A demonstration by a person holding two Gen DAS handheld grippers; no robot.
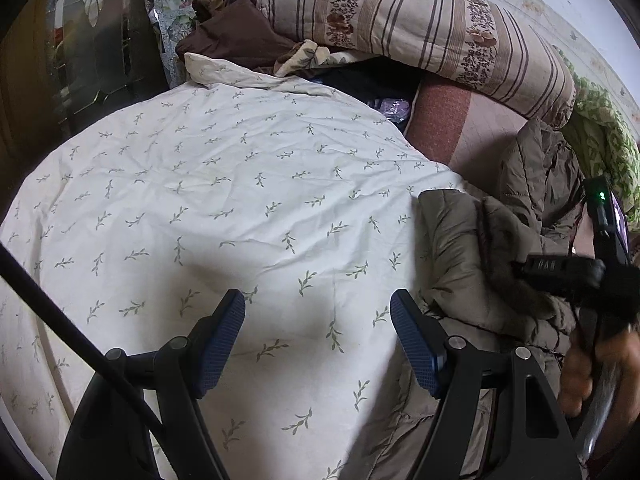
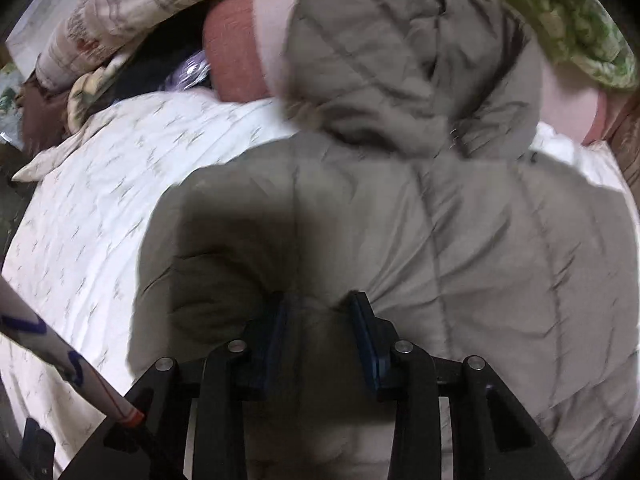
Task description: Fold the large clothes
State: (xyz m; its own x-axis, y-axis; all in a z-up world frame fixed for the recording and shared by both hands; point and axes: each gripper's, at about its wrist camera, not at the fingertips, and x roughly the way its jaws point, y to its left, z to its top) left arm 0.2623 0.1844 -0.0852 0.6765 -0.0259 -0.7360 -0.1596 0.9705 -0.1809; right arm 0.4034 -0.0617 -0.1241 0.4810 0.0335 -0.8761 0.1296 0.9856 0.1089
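Note:
A large grey-brown quilted hooded coat (image 2: 440, 220) lies on a white leaf-print bedsheet (image 1: 224, 184). In the left wrist view the coat (image 1: 472, 248) sits at the right, its fur-trimmed hood edge bunched up. My right gripper (image 2: 320, 320) is shut on a fold of the coat, fabric pinched between its blue pads (image 2: 366, 340). It also shows in the left wrist view (image 1: 568, 272), held by a hand over the coat. My left gripper (image 1: 318, 312) is open and empty, hovering above the sheet just left of the coat.
A striped floral pillow (image 1: 420, 20) and brown bedding (image 1: 236, 32) are piled at the head of the bed. A pink-red bolster (image 1: 452, 128) lies below them. A green patterned blanket (image 2: 560, 12) lies at the right. A dark cabinet (image 1: 80, 60) stands at the left.

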